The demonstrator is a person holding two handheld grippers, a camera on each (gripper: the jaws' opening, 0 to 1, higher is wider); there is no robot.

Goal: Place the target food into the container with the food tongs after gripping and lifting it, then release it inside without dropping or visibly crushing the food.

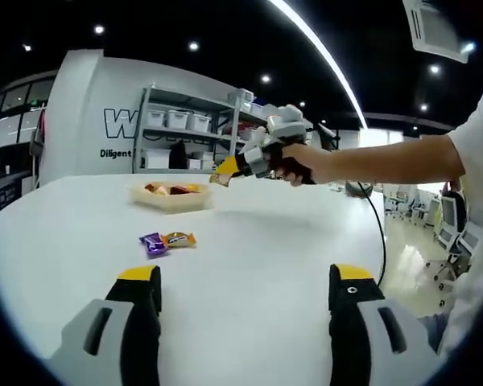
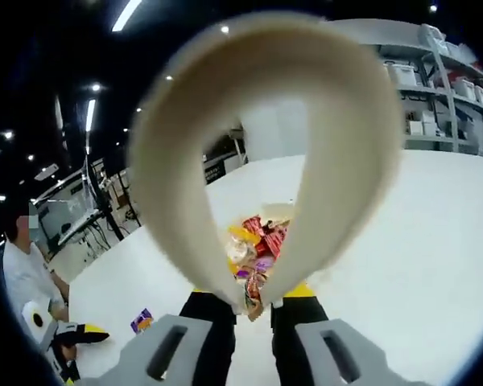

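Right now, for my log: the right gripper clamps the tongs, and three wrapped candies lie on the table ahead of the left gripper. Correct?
Two wrapped candies, not three, as the left gripper view shows. They lie on the table ahead of the left gripper, and the right gripper clamps the tongs.

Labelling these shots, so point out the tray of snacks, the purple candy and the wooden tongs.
tray [image 1: 171, 200]: left gripper view, front wall.
purple candy [image 1: 152, 244]: left gripper view, wrapper middle.
tongs [image 2: 346, 137]: right gripper view, right side of loop.
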